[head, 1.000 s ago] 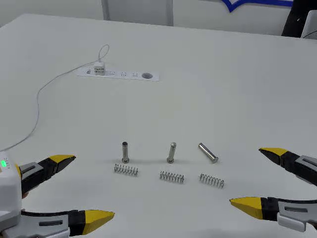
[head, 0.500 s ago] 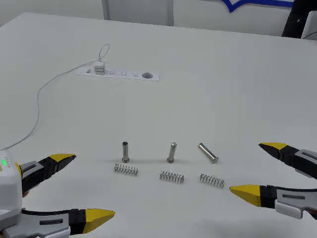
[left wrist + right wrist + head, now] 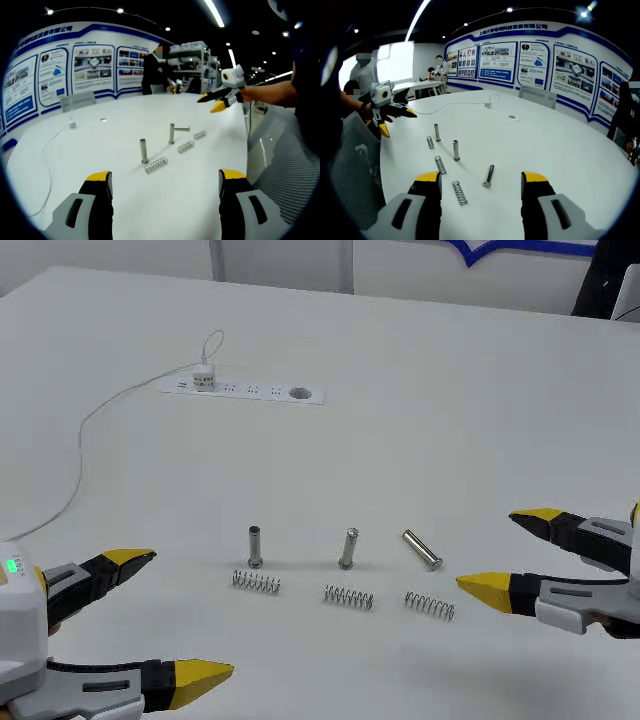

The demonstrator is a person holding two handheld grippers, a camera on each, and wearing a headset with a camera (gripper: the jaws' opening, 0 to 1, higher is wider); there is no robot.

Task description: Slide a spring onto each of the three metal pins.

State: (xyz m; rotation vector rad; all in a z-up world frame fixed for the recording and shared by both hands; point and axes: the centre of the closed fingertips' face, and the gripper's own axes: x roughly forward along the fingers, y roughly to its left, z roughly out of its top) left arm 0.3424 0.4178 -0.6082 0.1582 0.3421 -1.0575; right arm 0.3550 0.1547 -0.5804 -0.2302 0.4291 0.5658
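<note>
Hovering left gripper: my left tongs hang over the near left of the table, jaws wide apart and nothing between them.
Left pin: upright; the left spring lies flat just near of its foot and is not on it.
Middle pin: upright too; the middle spring lies just near of it, apart.
Right pin: tipped over, lying aslant with its flanged end towards me; the right spring lies just near of it.
Right gripper: spread open and empty, its yellow tips just right of the right spring and right pin.
Task state: I judge that none of the three springs is on a pin yet.
Risk, springs: each is light and round, so I expect a hard or off-centre pinch would make it pop out of my jaws or roll off.
Risk, standing pins: they rest on narrow feet, so a brush from a jaw or a crooked spring would likely topple them.
Risk, fallen pin: it may roll when touched, so I must steady it with one gripper while threading with the other.
</note>
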